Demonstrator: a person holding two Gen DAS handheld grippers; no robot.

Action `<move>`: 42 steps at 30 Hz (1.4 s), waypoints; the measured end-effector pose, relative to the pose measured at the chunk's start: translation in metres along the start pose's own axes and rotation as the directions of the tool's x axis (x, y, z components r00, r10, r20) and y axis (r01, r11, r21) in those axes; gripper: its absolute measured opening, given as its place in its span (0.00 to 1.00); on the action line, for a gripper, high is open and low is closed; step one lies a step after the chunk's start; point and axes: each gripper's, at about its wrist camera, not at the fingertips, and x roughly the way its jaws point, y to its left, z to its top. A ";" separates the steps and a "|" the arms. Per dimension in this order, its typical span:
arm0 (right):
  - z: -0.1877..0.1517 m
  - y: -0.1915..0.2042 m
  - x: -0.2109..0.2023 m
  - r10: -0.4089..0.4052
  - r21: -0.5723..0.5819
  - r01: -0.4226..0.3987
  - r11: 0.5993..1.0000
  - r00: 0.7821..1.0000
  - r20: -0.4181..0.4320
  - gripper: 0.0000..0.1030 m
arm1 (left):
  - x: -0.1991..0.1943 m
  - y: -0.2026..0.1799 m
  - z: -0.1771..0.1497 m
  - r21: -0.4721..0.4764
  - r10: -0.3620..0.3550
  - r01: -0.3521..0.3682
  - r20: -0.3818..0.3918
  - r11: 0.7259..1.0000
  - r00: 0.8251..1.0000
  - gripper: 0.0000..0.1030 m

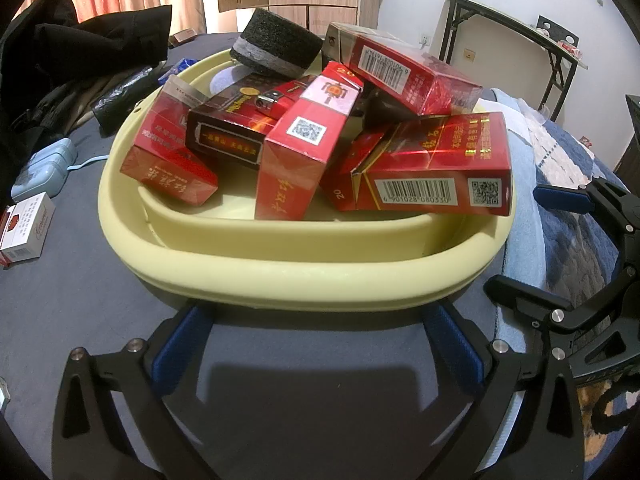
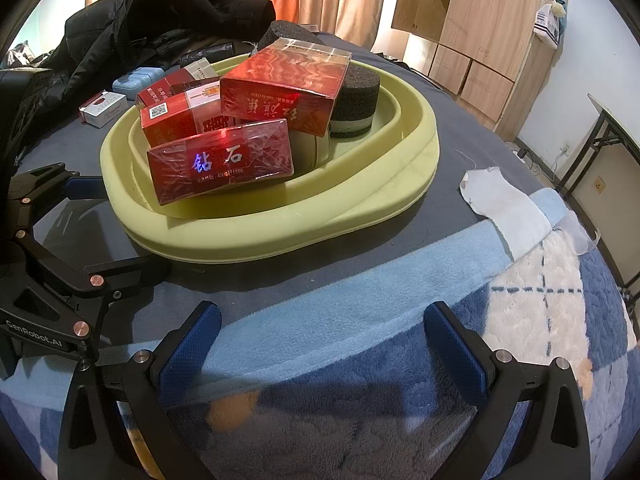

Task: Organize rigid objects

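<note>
A pale yellow basin [image 1: 280, 280] sits on the bed and holds several red cigarette boxes [image 1: 432, 168], a dark box with a lighter [image 1: 276, 100] on it, and a black foam block [image 1: 276, 48]. My left gripper [image 1: 316, 320] is open and empty, just in front of the basin's near rim. My right gripper [image 2: 320, 320] is open and empty over the blue blanket, to the right of the basin [image 2: 280, 232]. The boxes [image 2: 220, 160] and foam block [image 2: 356, 100] also show in the right wrist view.
A white cigarette box [image 1: 24, 228] and a light blue case [image 1: 44, 168] lie left of the basin. Black clothing [image 1: 80, 48] is piled at the back left. A white cloth [image 2: 504, 204] lies right of the basin. A folding table [image 1: 520, 36] stands by the wall.
</note>
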 end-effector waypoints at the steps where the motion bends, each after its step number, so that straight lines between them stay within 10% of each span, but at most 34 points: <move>1: 0.000 0.000 0.000 0.001 0.000 -0.001 1.000 1.000 -0.001 1.00 | 0.000 0.000 0.000 0.000 0.000 0.000 -0.001 1.000 1.000 1.00; 42: 0.001 0.003 0.005 0.005 -0.035 -0.005 0.999 1.000 0.009 1.00 | -0.004 0.003 -0.005 -0.015 0.013 -0.013 0.000 1.000 1.000 1.00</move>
